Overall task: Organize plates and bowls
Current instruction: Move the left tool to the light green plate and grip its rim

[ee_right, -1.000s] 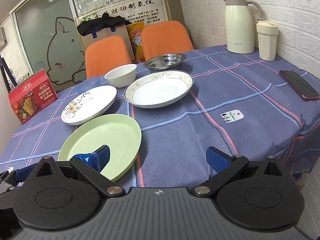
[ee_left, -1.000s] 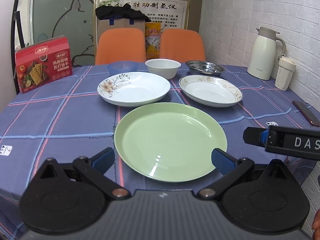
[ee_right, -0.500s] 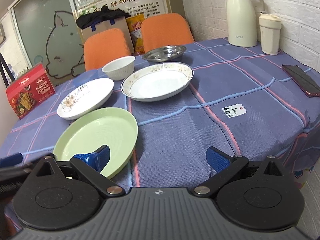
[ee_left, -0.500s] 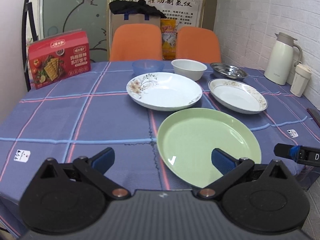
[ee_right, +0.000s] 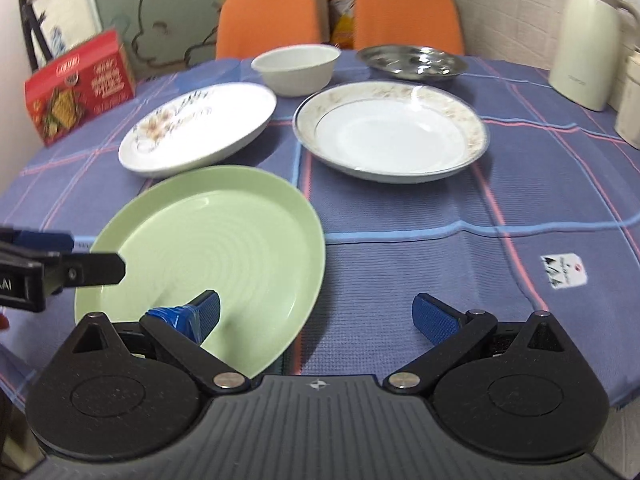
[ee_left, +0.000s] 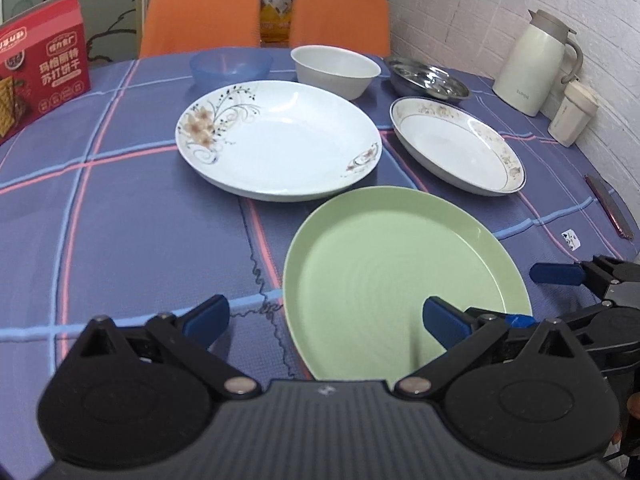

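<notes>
A green plate (ee_left: 400, 276) (ee_right: 212, 244) lies nearest on the blue checked tablecloth. Behind it sit a white floral plate (ee_left: 280, 140) (ee_right: 200, 128) and a gold-rimmed plate (ee_left: 456, 144) (ee_right: 392, 132). Further back stand a blue bowl (ee_left: 230, 66), a white bowl (ee_left: 336, 70) (ee_right: 298, 68) and a steel dish (ee_left: 428, 80) (ee_right: 412, 62). My left gripper (ee_left: 326, 318) (ee_right: 72, 254) is open, its right finger over the green plate's near part. My right gripper (ee_right: 318, 318) (ee_left: 536, 298) is open, its left finger over the same plate. Neither holds anything.
A red cracker box (ee_left: 40, 68) (ee_right: 80, 84) stands at the back left. A cream thermos (ee_left: 536, 64) (ee_right: 588, 36), a cup (ee_left: 572, 114) and a phone (ee_left: 608, 212) line the right side by the brick wall. Two orange chairs (ee_left: 200, 8) stand behind the table.
Both grippers have come forward and lower over the table, so the plates loom larger. Both sets of fingers now reach over the green plate from either side. Both stay open.
</notes>
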Motion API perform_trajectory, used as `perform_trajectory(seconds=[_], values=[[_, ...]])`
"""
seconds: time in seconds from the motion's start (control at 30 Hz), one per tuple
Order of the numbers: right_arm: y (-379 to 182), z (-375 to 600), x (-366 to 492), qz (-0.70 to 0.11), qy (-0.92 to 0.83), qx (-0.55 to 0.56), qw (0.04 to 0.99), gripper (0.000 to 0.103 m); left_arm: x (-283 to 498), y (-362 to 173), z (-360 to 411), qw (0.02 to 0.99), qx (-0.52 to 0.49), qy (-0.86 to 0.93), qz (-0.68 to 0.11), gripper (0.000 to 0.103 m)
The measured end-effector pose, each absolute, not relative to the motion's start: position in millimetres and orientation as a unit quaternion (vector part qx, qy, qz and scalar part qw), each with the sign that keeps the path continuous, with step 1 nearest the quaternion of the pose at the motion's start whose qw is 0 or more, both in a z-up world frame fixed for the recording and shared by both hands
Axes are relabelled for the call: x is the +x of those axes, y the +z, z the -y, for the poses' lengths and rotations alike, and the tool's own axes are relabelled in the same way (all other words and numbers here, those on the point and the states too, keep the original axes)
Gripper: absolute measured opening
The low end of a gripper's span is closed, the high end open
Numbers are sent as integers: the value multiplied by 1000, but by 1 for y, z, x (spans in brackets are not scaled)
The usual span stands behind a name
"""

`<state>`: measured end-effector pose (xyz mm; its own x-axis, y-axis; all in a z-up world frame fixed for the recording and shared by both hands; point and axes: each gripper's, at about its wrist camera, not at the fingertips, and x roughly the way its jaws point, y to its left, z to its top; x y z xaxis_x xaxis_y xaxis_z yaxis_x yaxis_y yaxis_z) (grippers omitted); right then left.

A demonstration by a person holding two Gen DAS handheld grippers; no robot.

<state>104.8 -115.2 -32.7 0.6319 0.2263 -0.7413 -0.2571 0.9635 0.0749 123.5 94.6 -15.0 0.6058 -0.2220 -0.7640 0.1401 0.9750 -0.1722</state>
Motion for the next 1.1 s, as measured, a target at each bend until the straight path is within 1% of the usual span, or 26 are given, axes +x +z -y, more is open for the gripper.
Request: perform_trajectory(seconds=[0.1,0.17,0.4,0.5,0.63,0.67,0.7,0.73,0.77,0.8,0.83,0.87,0.93,1.1], values=[[-36,105,112,-411,142,-47,899,91,131,-21,-94,890,-41,-99,-443,102],[-37,106,115,-411,146,-42,899,91,134,-24,-93,886,-45,-107,-448,102],[-43,113,105,-361,169,-52,916,91,132,-24,-89,887,-46,-116,-445,102],[-38,108,109,-383,163,-50,908,91,131,-24,-86,885,-41,-112,-449,102],[-38,102,106,-382,180,-48,905,91,131,-24,-85,884,-36,-111,-452,100],[-38,101,106,-380,180,-48,906,91,131,-24,-82,885,-31,-110,-451,99],[-39,99,106,-378,182,-46,907,91,130,-24,-80,886,-23,-108,-450,93],[-39,98,106,-376,188,-42,906,91,127,-23,-77,889,-15,-104,-447,81],[-39,94,106,-375,194,-43,905,91,125,-23,-74,890,-2,-99,-445,75],[-39,90,105,-374,203,-48,904,91,122,-22,-74,890,-4,-102,-444,66],[-39,85,102,-372,210,-59,902,91,121,-21,-74,889,-13,-103,-446,62],[-40,78,98,-368,217,-71,901,91,120,-21,-75,889,-18,-99,-446,61],[-41,74,91,-361,214,-69,905,91,120,-21,-76,891,-24,-94,-444,56],[-39,68,91,-360,179,-50,914,92,121,-17,-76,889,-44,-78,-450,55]])
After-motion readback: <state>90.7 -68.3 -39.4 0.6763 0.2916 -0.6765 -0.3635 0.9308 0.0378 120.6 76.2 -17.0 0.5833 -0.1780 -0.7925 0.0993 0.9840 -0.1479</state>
